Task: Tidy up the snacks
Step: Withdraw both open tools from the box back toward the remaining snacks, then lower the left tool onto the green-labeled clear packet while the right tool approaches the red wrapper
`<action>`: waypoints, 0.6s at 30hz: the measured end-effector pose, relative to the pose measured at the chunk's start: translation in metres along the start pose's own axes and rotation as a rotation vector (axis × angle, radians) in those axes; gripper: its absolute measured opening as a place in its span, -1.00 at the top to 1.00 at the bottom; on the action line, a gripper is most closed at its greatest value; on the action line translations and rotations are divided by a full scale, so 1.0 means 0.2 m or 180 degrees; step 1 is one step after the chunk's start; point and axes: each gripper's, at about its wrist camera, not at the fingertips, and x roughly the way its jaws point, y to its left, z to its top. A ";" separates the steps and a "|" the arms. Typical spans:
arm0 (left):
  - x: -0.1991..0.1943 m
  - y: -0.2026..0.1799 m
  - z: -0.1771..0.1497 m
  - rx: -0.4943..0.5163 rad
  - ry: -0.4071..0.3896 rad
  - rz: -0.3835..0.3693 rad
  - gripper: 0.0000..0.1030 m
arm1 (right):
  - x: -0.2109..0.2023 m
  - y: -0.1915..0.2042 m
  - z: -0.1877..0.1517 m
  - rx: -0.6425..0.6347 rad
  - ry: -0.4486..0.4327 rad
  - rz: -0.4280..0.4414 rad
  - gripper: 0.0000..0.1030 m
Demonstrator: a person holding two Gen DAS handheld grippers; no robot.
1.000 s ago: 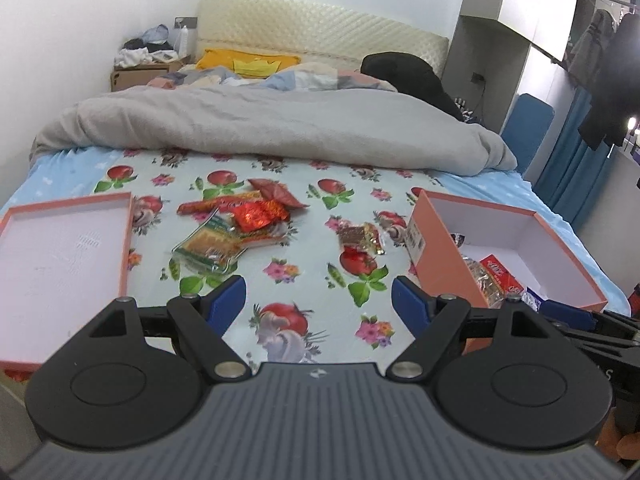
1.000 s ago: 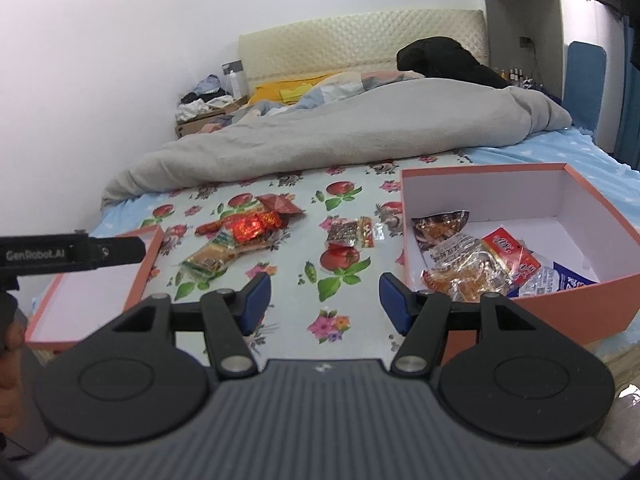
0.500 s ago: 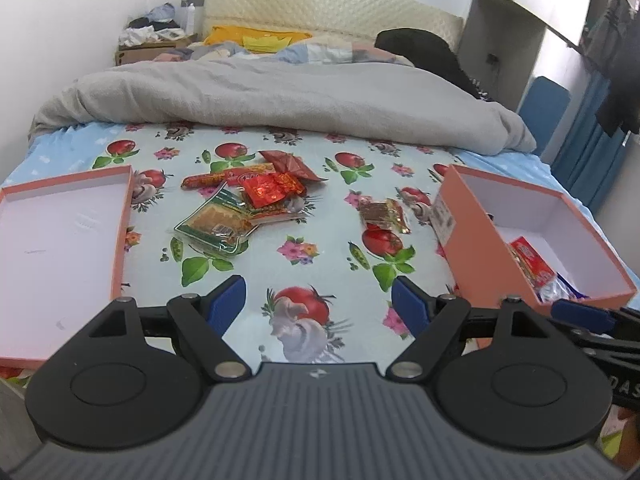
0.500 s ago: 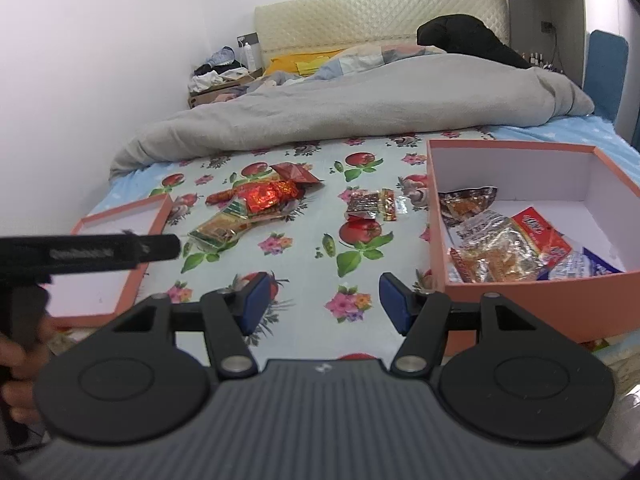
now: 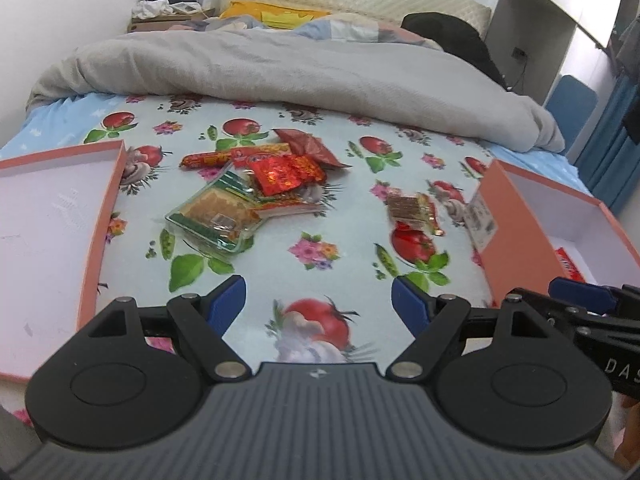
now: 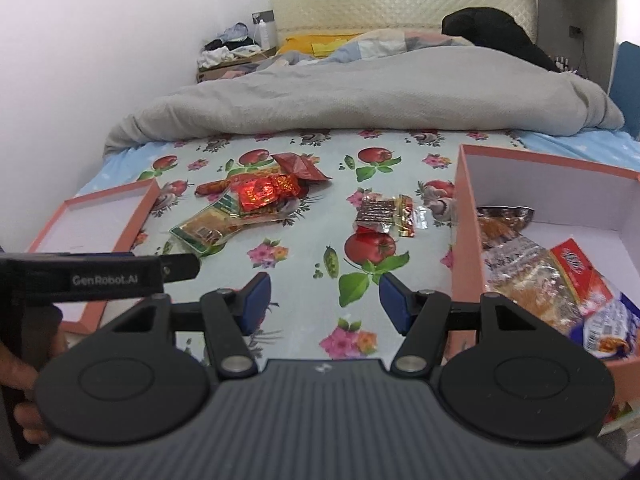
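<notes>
The bed was covered by a flowered cloth (image 5: 320,256) with a grey duvet (image 5: 304,76) bunched behind it and a padded headboard (image 6: 400,0) against the white wall. At the far left lay a shallow orange lid (image 5: 52,216), white inside and holding nothing. Next to it, well apart from the box, sat a heap of snacks (image 5: 256,184): a clear pack of brown cake in front, shiny red wrappers and a sausage stick behind. The left gripper (image 5: 319,300) hung short of that heap, fingers spread wide with nothing between them. Further right a small brown bar pack (image 6: 386,216) lay alone, just beside the orange box (image 6: 464,240), which already held several packets. The right gripper (image 6: 324,304) hovered near the bar pack, fingers parted and empty.

The step in hand was probably picking up loose snacks for the box. It would go best by taking the topmost or outermost packet first, closing on a flat edge so the slippery wrapping does not slide, and lifting clear of the box wall before letting go.
</notes>
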 end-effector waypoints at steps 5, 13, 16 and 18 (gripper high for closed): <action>0.15 0.08 0.04 -0.0001 0.0034 0.0066 -0.62 | 0.15 0.02 0.06 0.0056 0.0172 0.0042 -0.21; 0.35 0.24 0.10 -0.0059 0.0033 0.0088 -0.62 | 0.42 0.10 0.19 -0.0207 0.0342 0.0061 -0.21; 0.43 0.29 0.13 -0.0062 0.0045 0.0116 -0.62 | 0.52 0.12 0.24 -0.0254 0.0378 0.0051 -0.21; 0.49 0.32 0.14 -0.0081 0.0100 0.0111 -0.62 | 0.58 0.12 0.27 -0.0248 0.0392 0.0060 -0.21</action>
